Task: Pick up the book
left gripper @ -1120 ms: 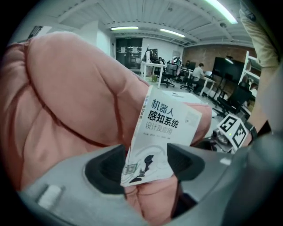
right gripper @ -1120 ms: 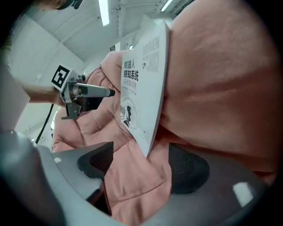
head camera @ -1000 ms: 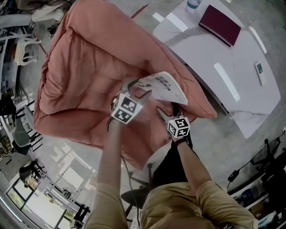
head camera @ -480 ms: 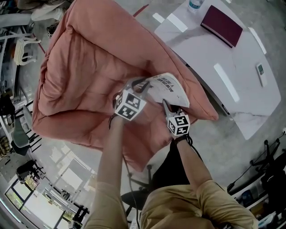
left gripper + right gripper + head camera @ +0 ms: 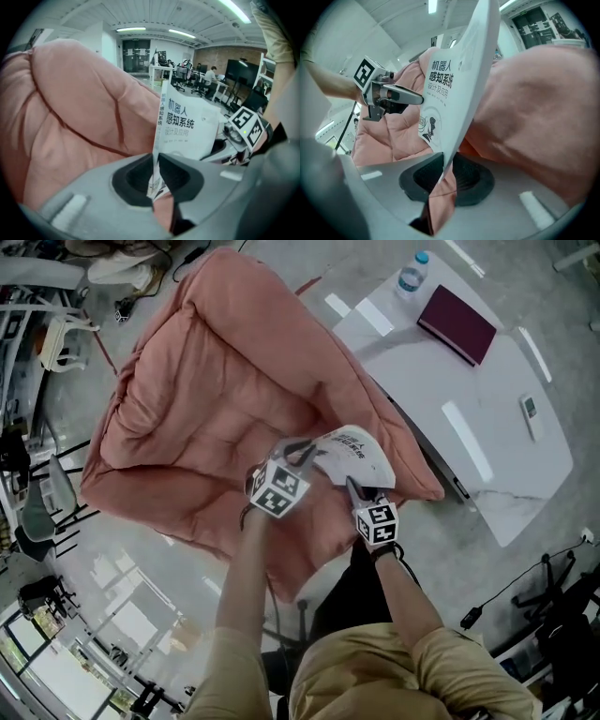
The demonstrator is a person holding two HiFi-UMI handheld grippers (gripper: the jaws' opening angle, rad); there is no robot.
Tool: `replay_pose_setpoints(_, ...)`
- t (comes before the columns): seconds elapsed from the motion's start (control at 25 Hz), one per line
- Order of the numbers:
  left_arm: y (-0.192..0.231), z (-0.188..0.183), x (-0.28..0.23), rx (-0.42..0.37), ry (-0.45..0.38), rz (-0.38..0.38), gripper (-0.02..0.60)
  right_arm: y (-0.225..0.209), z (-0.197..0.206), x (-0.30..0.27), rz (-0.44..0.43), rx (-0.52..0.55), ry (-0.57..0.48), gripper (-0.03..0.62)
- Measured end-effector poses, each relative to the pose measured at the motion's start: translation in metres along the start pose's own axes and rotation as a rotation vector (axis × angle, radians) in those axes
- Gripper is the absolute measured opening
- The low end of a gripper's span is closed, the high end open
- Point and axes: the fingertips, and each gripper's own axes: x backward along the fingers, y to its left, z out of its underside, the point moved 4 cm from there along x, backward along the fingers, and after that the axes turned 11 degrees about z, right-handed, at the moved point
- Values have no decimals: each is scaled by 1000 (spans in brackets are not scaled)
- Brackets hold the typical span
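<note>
Head view: both grippers cover the book's (image 5: 352, 448) lower edge, so I can't tell if it touches the cushion (image 5: 206, 418). Left gripper (image 5: 155, 161) jaws are pinched tight on the book's bottom edge by the spine. Right gripper (image 5: 444, 171) jaws are clamped on a thin edge of the same book, cover bowing. Book stands upright over the cushion's front right corner. Cushion crowds both grippers from behind. Bare floor (image 5: 441, 521) runs between cushion and worktop (image 5: 497, 456). Notebook (image 5: 457, 324), bottle (image 5: 410, 276) and remote (image 5: 531, 409) sit on the worktop, well apart from the book.
</note>
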Motion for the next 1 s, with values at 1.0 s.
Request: replay_pose_setpoints(1.0,-112,-77,279,111,-464,-427,38,123,-194,190,-248,563,-191,49)
